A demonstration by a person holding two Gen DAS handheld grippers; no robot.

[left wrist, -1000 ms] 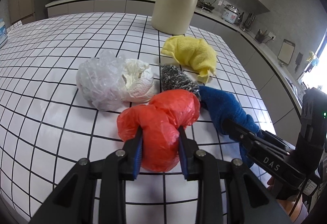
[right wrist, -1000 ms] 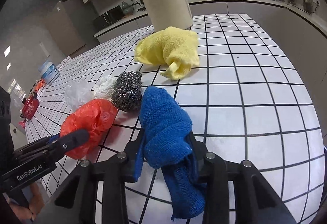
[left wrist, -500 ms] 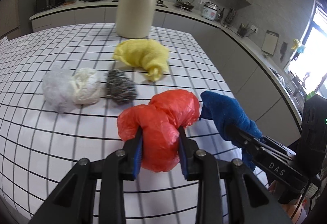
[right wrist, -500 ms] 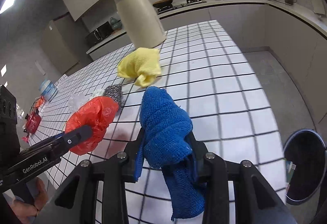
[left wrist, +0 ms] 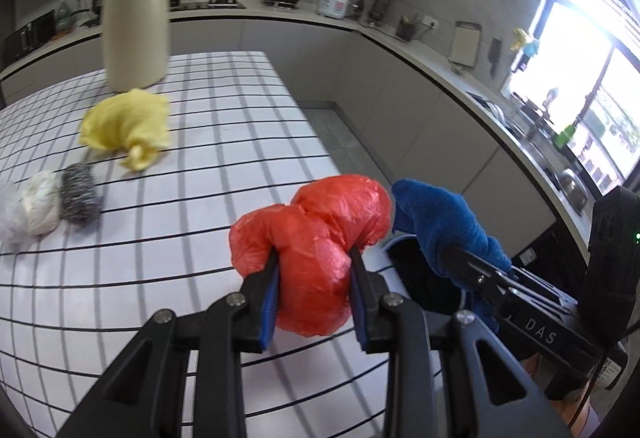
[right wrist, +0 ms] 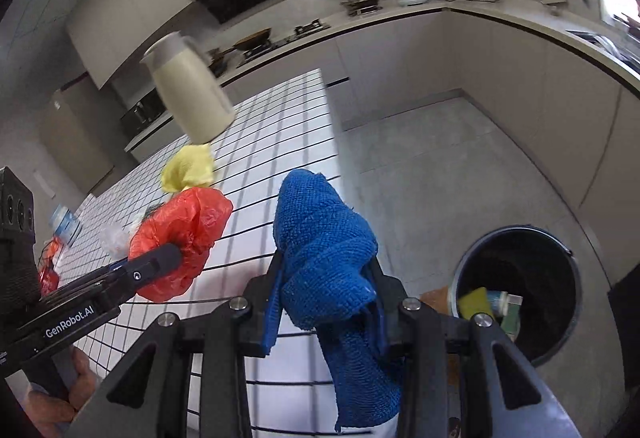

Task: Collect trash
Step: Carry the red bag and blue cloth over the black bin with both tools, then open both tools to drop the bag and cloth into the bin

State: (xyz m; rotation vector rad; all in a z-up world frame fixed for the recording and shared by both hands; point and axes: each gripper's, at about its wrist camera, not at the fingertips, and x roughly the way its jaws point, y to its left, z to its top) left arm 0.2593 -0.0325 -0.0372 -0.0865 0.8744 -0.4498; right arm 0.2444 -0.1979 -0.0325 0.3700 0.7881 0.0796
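Transport of two trash items is the step in hand, judged from how both tools are loaded and where the bin stands. Left gripper [left wrist: 312, 280] is clamped on a crumpled red plastic bag [left wrist: 316, 238]; the blue pads press into its lower half, so the bag bulges above and to either side of the jaws. Right gripper [right wrist: 326, 302] is clamped on a blue cloth [right wrist: 324, 258], pinched near its middle, with a rolled upper part standing above the jaws and a loose tail hanging below them. Both items are clear of the table [left wrist: 200, 198] and sit side by side near its edge, well placed for one shared trip to the bin.

Black trash bin [right wrist: 520, 278] stands on the floor beside the table, open-topped, with a yellow item and other refuse already inside. In the right wrist view the bin lies below and to the right of the blue cloth; neither item is over the opening yet.

Remaining on the table are a yellow cloth [left wrist: 124, 126], a steel wool scourer [left wrist: 80, 194] and a white wad [left wrist: 36, 206] touching the scourer. A tall cream jug [left wrist: 136, 18] stands behind the yellow cloth.

The red bag is thin, glossy and creased, so it probably compresses easily. The blue cloth is a coarse, thick weave; its hanging tail may catch the bin rim on release.
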